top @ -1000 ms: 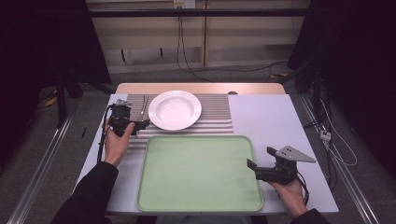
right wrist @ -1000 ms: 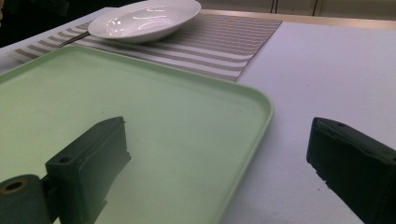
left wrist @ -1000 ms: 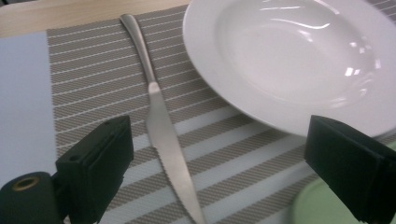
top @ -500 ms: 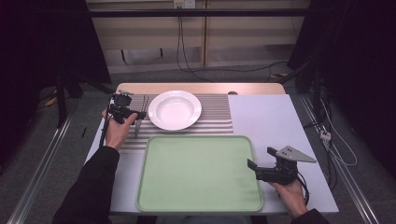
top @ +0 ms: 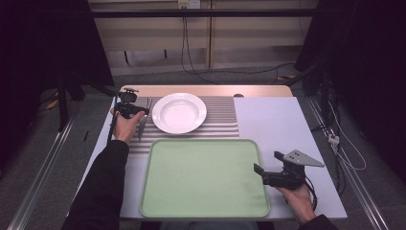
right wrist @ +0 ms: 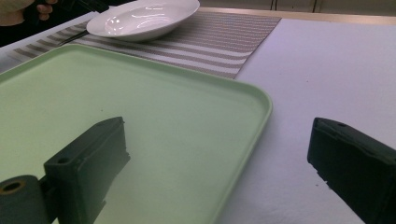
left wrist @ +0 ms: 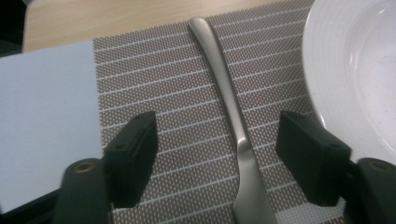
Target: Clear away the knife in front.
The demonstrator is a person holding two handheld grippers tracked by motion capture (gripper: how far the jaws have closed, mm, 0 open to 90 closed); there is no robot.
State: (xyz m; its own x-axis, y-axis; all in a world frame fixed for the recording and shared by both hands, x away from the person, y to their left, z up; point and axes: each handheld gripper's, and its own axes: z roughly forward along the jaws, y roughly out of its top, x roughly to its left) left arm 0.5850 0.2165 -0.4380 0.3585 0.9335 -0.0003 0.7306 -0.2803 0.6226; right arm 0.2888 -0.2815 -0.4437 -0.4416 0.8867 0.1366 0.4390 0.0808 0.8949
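Since a second ago the left gripper (top: 139,114) has travelled up the table's left side, away from the person, to the striped placemat (top: 218,120), and its jaws have just been closing. In the left gripper view they now straddle the handle of a metal utensil (left wrist: 233,126), most likely a fork, though its head lies beneath the camera and cannot be made out. The handle runs lengthwise between the two pads without touching either; a clear gap remains on both sides, so the jaws stand open around it, nothing gripped yet. The move reads as the approach to a pickup: a further squeeze should trap the handle, provided the pads come low enough to catch so flat a piece.

Just beyond the outer pad sits the white plate (top: 179,112), its rim close to the utensil. Nearer the person lies the empty green tray (top: 203,178), a probable destination. At the tray's far corner the right gripper (top: 264,170) rests on the pale table (top: 282,120), unmoved, jaws spread wide over the tray's rim and holding nothing.
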